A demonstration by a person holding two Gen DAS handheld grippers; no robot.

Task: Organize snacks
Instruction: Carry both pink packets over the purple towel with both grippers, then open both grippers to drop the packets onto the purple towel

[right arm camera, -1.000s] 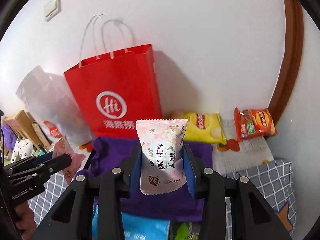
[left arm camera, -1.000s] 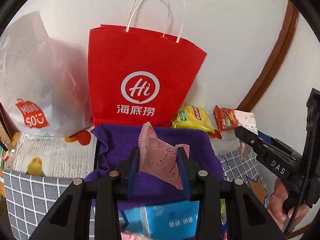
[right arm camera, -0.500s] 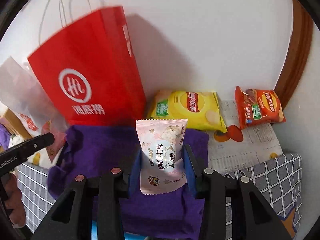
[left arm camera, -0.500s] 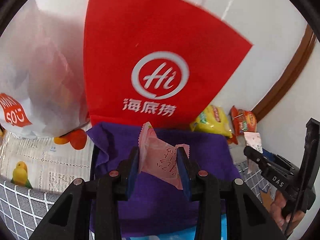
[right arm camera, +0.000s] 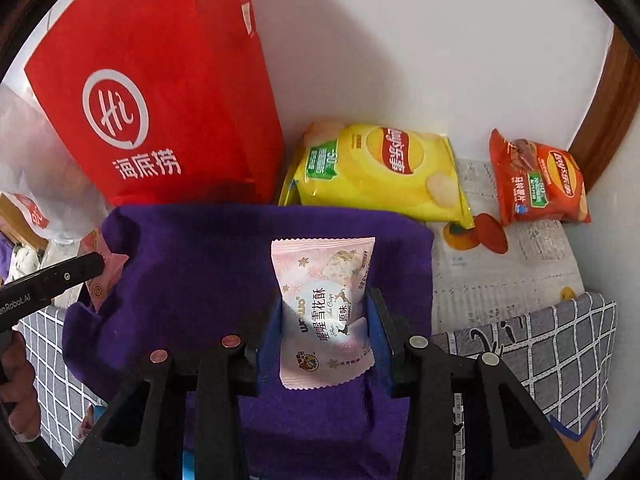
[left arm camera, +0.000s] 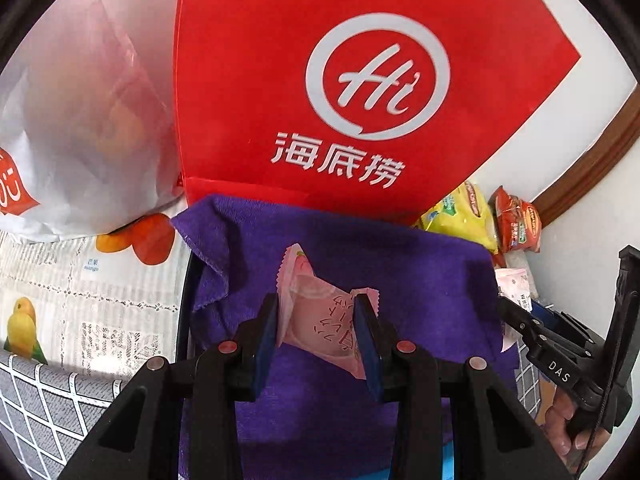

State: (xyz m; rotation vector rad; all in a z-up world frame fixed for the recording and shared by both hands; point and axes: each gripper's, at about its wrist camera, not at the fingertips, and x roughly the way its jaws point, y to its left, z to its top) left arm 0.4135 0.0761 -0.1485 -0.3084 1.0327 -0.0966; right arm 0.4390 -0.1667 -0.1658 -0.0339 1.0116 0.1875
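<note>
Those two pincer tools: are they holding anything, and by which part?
Yes. The left tool pinches a pink snack packet across its middle. The right tool grips a pink-and-white snack packet by the sides of its lower half.

A plain white wall [right arm camera: 400, 40] stands behind — dark brown wooden trim [right arm camera: 612, 92] curving along its right side.

Surface [right arm camera: 560, 364] under grey grid cloth, fruit-print sheet [right arm camera: 504, 276] over far part. Purple cloth [right arm camera: 192, 272] mid. Red paper bag [right arm camera: 160, 92] at far edge, white plastic bag [left arm camera: 80, 120] beside; yellow chip bag [right arm camera: 380, 172], orange chip bag [right arm camera: 540, 184] toward far right corner.
</note>
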